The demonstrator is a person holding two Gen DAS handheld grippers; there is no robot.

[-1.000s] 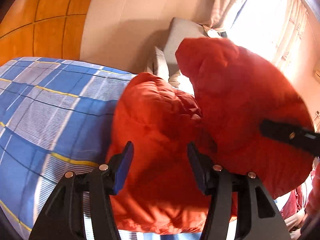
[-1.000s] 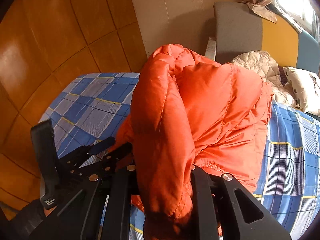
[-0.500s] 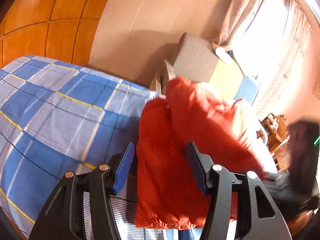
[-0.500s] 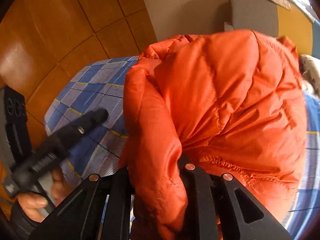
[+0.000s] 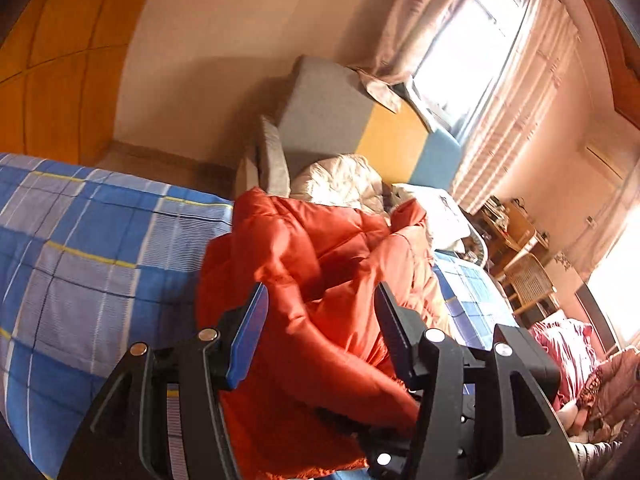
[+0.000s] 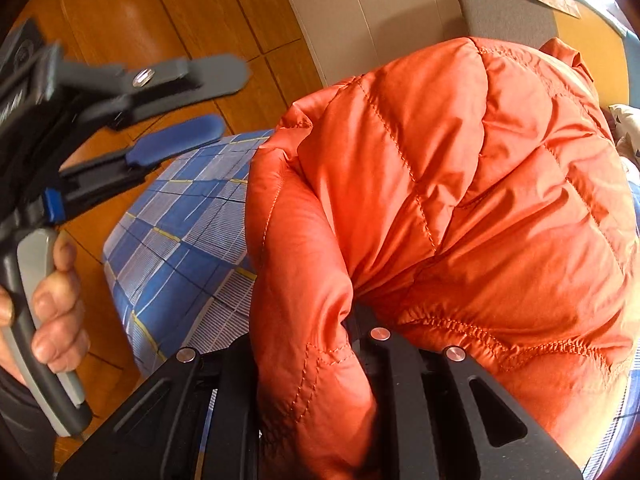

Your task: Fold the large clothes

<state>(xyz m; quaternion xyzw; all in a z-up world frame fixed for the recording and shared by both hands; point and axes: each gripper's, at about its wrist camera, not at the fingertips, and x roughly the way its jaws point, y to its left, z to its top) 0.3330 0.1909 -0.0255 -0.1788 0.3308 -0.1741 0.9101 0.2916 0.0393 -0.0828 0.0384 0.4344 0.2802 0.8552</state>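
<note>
An orange puffer jacket (image 5: 320, 264) lies bunched on the blue checked bed cover (image 5: 92, 248). My left gripper (image 5: 320, 320) is open, held above the jacket with its blue pads apart and nothing between them. In the right wrist view the jacket (image 6: 460, 200) fills the frame, and my right gripper (image 6: 308, 352) is shut on a thick fold of it; the fingertips are hidden in the fabric. The left gripper (image 6: 192, 104) shows at the upper left there, open, held by a hand.
A grey, yellow and blue headboard (image 5: 360, 128) and pale bedding (image 5: 344, 184) lie beyond the jacket. A bright curtained window (image 5: 472, 52) is at the upper right. Wooden flooring (image 6: 168, 12) borders the bed. Wicker chairs (image 5: 528, 280) stand at the far right.
The left gripper has pulled up and away from the jacket. The raised part of the jacket has dropped lower onto the bed. The right gripper keeps its hold.
</note>
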